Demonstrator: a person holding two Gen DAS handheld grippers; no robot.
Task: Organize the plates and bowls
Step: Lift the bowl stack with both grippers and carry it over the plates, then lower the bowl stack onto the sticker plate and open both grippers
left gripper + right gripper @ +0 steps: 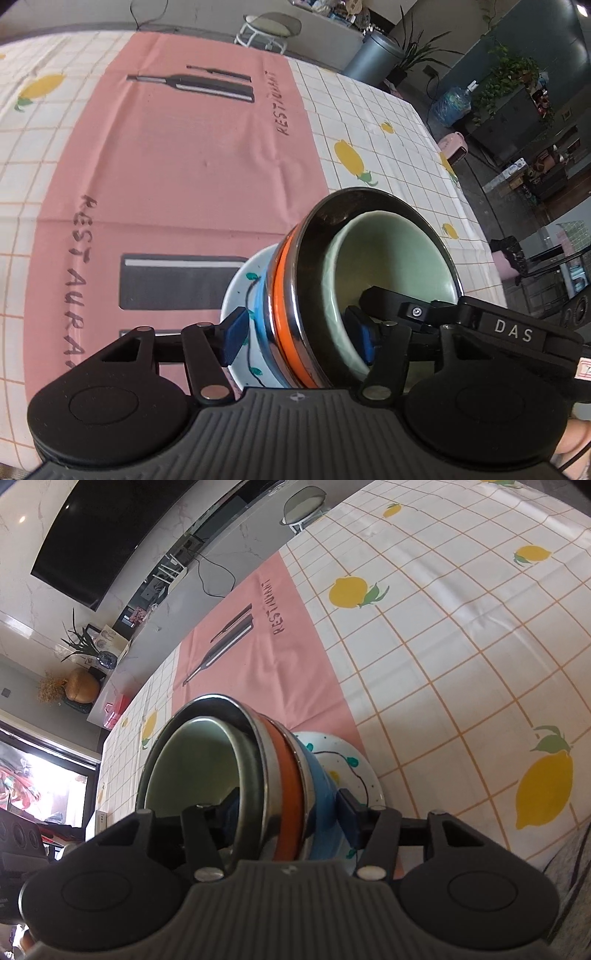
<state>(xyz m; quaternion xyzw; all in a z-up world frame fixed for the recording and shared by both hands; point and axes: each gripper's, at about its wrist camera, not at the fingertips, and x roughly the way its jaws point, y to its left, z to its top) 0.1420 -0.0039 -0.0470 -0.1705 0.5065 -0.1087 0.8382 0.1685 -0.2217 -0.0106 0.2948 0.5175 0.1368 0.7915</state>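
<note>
Left tongs (295,334) pinch bowl stack (288,295) wall, one finger inside. Right tongs (291,814) pinch opposite wall same way. Stack sits on plate (364,771), on pink mat (177,166). Heavy, slippery, breakable: hold rims tight.

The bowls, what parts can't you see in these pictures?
- Bowl stack bottom, left wrist view: hidden behind the left hand-held gripper.
- Blue bowl, right wrist view: mostly covered by the orange-banded bowl and the right hand-held gripper.
- Painted plate, both views: its middle sits under the stack.
</note>
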